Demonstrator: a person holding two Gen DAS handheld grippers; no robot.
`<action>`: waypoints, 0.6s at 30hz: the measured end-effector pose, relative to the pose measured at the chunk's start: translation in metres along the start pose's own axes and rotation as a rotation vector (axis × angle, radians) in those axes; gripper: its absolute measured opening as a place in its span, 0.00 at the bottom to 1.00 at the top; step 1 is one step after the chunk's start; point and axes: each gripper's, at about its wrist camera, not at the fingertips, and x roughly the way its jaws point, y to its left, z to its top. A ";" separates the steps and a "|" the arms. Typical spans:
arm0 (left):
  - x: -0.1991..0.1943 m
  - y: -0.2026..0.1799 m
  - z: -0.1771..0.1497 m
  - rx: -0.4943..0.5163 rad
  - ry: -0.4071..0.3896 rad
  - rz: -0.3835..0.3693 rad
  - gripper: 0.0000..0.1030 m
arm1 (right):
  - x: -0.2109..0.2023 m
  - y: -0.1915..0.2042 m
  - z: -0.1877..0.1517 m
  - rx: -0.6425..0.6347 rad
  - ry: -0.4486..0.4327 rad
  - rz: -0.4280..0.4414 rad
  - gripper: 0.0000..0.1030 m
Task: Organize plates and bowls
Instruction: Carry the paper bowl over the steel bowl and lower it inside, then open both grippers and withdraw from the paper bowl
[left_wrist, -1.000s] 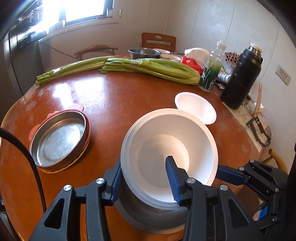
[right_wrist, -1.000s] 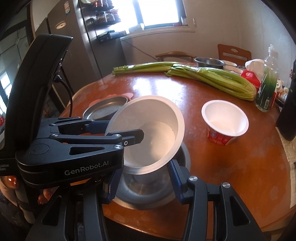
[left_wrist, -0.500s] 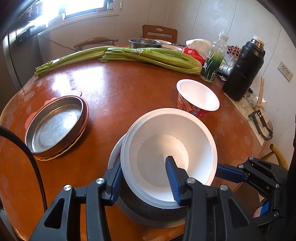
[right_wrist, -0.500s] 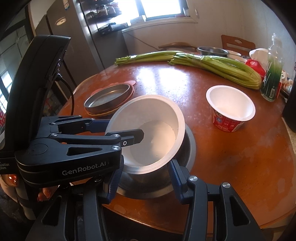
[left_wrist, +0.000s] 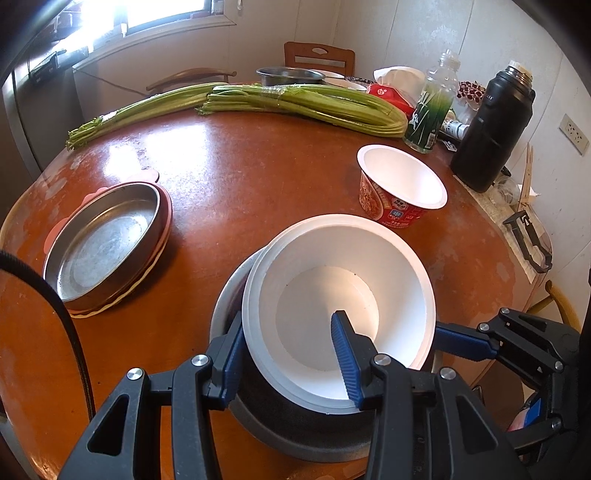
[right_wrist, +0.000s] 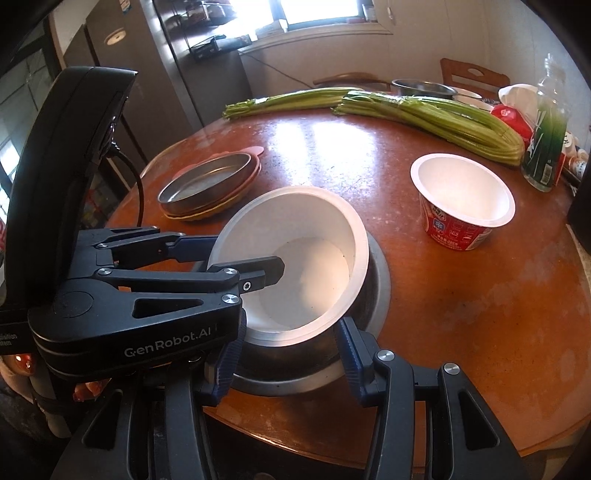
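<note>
Left gripper (left_wrist: 291, 354) clamps white bowl (left_wrist: 338, 308) rim, tilted inside the metal bowl (right_wrist: 376, 280) near tabletop (left_wrist: 240, 177) edge. Right gripper (right_wrist: 288, 354) straddles metal bowl; contact unclear.

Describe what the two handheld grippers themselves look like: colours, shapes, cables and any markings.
Both are matte black, built of angular linkage arms with triangular cut-outs and silver pivot screws. Each finger ends in a blue ribbed pad. In the right wrist view, the left gripper carries white "GenRobot.AI" lettering on its side, a tall rounded black housing behind, and a black cable looping from it. The right gripper shows no lettering here.
</note>
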 end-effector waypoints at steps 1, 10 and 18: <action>0.000 0.000 0.000 -0.001 0.000 0.002 0.43 | 0.000 0.000 0.000 -0.001 0.000 0.000 0.50; 0.001 0.004 0.000 -0.005 0.003 0.007 0.43 | -0.002 0.003 -0.001 -0.016 -0.001 -0.007 0.50; -0.001 0.002 0.000 -0.008 -0.003 0.006 0.43 | -0.005 0.007 -0.002 -0.023 -0.008 -0.013 0.50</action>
